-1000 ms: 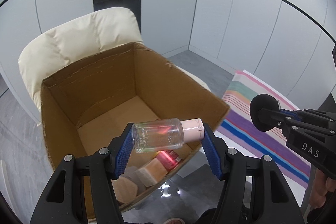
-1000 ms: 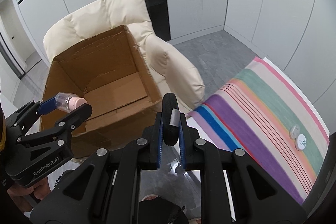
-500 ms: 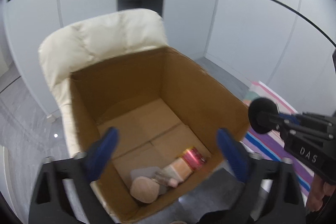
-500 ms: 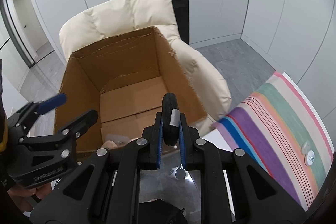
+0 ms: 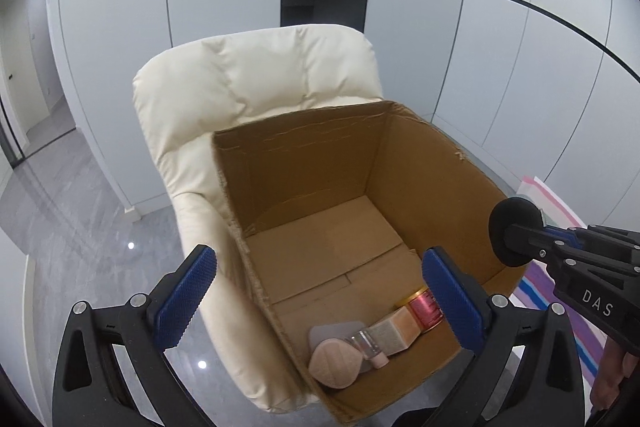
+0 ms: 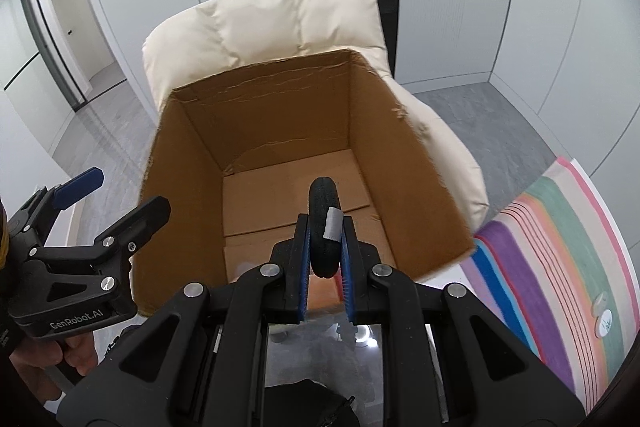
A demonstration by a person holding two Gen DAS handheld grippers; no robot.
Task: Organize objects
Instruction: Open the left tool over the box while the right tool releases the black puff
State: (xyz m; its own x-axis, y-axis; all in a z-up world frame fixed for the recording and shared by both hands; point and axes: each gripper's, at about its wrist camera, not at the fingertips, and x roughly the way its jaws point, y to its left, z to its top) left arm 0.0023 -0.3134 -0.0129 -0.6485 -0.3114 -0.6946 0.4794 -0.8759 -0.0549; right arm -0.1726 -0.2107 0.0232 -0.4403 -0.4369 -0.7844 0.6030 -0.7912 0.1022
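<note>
An open cardboard box stands on a cream armchair. In its near corner lie the clear bottle with a pink cap, a pink puff, a beige block and a red tin. My left gripper is open and empty above the box's near left edge. My right gripper is shut on a black round sponge over the box's near edge; the sponge also shows in the left wrist view.
A striped cloth covers the table to the right, with two small white discs on it. Grey floor and white wall panels surround the chair. A glossy surface lies below the grippers.
My left gripper opened and let go of the clear bottle, which fell into the box. Both grippers shifted so the box now sits more central; the right still holds the sponge.
</note>
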